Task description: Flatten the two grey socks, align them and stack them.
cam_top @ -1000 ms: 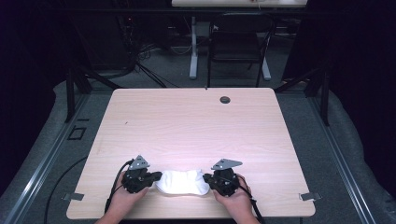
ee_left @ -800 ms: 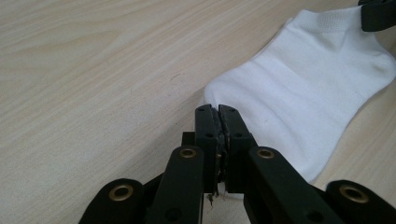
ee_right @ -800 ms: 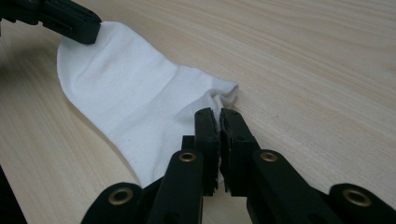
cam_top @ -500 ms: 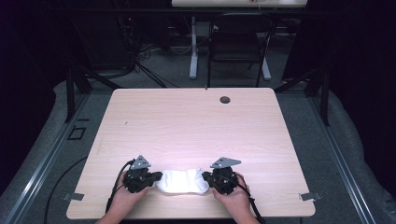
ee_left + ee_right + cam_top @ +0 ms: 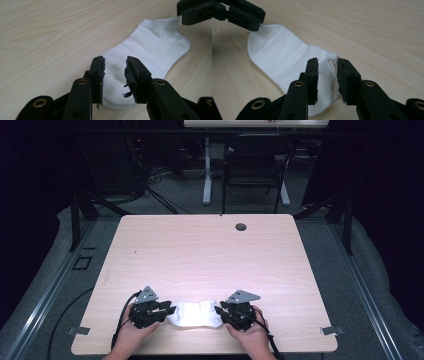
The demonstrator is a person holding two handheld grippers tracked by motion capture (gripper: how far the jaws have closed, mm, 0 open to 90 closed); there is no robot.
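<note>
A white ankle sock (image 5: 193,314) lies flat near the front edge of the wooden table (image 5: 200,255), stretched between my two grippers. My left gripper (image 5: 167,311) sits at the sock's left end. In the left gripper view its jaws stand open (image 5: 114,67) over the sock (image 5: 150,45), a gap between the pads. My right gripper (image 5: 220,312) sits at the sock's right end. In the right gripper view it is open (image 5: 327,66) too, with the sock (image 5: 279,57) beneath and between its tips. Each view shows the other gripper at the sock's far end.
A dark round grommet (image 5: 241,226) sits near the table's far edge. Beyond the table stand a black chair (image 5: 255,165) and a desk leg on the grey floor. Metal brackets (image 5: 330,330) stick out at the front corners.
</note>
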